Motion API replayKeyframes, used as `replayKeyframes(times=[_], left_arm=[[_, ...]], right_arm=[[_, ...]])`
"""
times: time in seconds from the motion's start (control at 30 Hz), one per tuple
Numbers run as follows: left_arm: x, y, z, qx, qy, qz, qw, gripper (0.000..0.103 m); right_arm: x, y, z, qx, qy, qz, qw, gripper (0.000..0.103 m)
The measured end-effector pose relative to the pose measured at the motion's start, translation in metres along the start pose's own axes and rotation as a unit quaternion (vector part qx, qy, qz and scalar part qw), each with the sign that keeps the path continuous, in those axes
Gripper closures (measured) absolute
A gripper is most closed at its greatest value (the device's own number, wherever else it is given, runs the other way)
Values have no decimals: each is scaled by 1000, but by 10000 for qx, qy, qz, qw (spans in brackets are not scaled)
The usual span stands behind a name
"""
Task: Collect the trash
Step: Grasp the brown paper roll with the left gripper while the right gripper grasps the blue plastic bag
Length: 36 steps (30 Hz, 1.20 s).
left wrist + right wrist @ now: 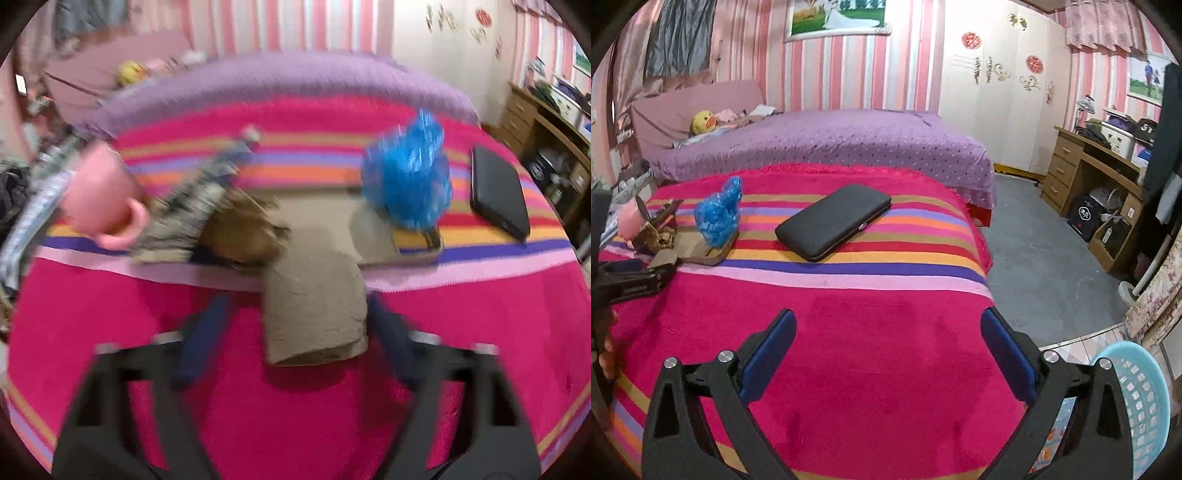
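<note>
Your left gripper (295, 343) is half open around a flat brown cardboard (316, 314) piece, not squeezing it yet. It lies on the pink bed (147, 332), at 12 o'clock from the gripper. Close slowly on it. Your right gripper (888, 354) is wide and empty; the basket (1141, 402) waits at its 3 o'clock.

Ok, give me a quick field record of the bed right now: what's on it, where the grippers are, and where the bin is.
surface: striped blanket on the bed
trash: flat cardboard piece, crumpled brown paper, blue plastic bag sitting on the cardboard
non-trash: pink mug, black case
left gripper: open, fingers either side of the cardboard's near flap, pads apart from it; view blurred
right gripper: open, nothing between the fingers, over bare blanket
bin: light blue basket on the floor, off the bed's right side
</note>
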State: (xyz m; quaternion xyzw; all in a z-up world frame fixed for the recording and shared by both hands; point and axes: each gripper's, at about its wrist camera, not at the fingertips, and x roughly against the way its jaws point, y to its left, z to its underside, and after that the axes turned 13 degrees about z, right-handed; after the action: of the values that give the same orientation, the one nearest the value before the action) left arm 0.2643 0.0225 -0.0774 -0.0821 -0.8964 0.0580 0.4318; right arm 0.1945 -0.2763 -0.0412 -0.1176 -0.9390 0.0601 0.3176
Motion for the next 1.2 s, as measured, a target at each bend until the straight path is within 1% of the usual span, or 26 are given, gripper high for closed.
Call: replayKeyframes(times=[0.03, 0.13, 0.17, 0.23, 0.3, 0.33, 0.37, 0.43, 0.5, 0.53, 0.57, 0.6, 0.63, 0.67, 0.77, 0.83, 0.87, 1.0, 1.03, 1.07, 1.13, 1.2], left_arm=[[4, 0, 0, 8, -78, 10, 10000, 56], [32, 4, 7, 43, -197, 173, 9996, 57], [49, 7, 11, -47, -375, 117, 9992, 57], [73, 15, 13, -238, -661, -208, 9973, 57], [92, 37, 14, -119, -870, -370, 9954, 57], [100, 51, 15, -52, -954, -459, 9944, 57], [105, 62, 16, -42, -1024, -617, 9928, 57], [107, 93, 16, 66, -1094, -1039, 9885, 57], [106, 123, 17, 406, -1030, -1163, 9870, 57], [107, 132, 19, 515, -1021, -1201, 9862, 57], [107, 140, 20, 579, -1013, -1260, 9851, 57], [108, 147, 21, 627, -1008, -1363, 9835, 57], [112, 151, 22, 654, -1028, -1386, 9828, 57], [113, 152, 22, 684, -1050, -1381, 9825, 57], [124, 149, 22, 706, -1167, -1317, 9819, 57], [131, 133, 21, 572, -1279, -1315, 9814, 57], [135, 125, 22, 559, -1321, -1235, 9819, 57], [150, 93, 35, 589, -1458, -916, 9833, 57], [154, 81, 38, 538, -1490, -846, 9837, 57], [159, 66, 43, 439, -1520, -799, 9842, 57], [165, 43, 55, 299, -1547, -765, 9845, 57], [170, 25, 70, 273, -1482, -698, 9861, 57]], right_arm=[[-2, 3, -1, 0, 20, -38, 10000, 5], [-4, 22, -9, 74, -13, -241, 9997, 5], [-5, 34, -14, 194, -43, -314, 9993, 5], [-8, 61, -26, 404, -146, -485, 9979, 5], [-13, 94, -40, 556, -205, -681, 9959, 6], [-17, 120, -51, 678, -249, -890, 9934, 6], [-19, 135, -55, 749, -291, -962, 9921, 6], [-27, 168, -69, 850, -314, -1053, 9903, 7], [-41, 200, -82, 942, -249, -1116, 9890, 9], [-47, 211, -85, 992, -217, -1125, 9885, 17], [-58, 223, -87, 1083, -104, -1106, 9879, 43], [-67, 233, -88, 1168, 62, -1136, 9866, 58], [-79, 242, -85, 1243, 360, -1274, 9834, 71], [-80, 243, -85, 1256, 340, -1270, 9833, 76], [-55, 227, -78, 1254, -75, -1339, 9830, 78], [-33, 207, -72, 1213, -249, -1362, 9829, 78], [-20, 195, -67, 1191, -304, -1350, 9832, 77], [28, 147, -37, 1330, -419, -1128, 9838, 77], [41, 128, -24, 1282, -404, -1055, 9853, 77], [48, 112, -19, 1246, -406, -1010, 9862, 77], [65, 85, 0, 1156, -424, -823, 9890, 77], [75, 61, 16, 1014, -317, -739, 9916, 77]])
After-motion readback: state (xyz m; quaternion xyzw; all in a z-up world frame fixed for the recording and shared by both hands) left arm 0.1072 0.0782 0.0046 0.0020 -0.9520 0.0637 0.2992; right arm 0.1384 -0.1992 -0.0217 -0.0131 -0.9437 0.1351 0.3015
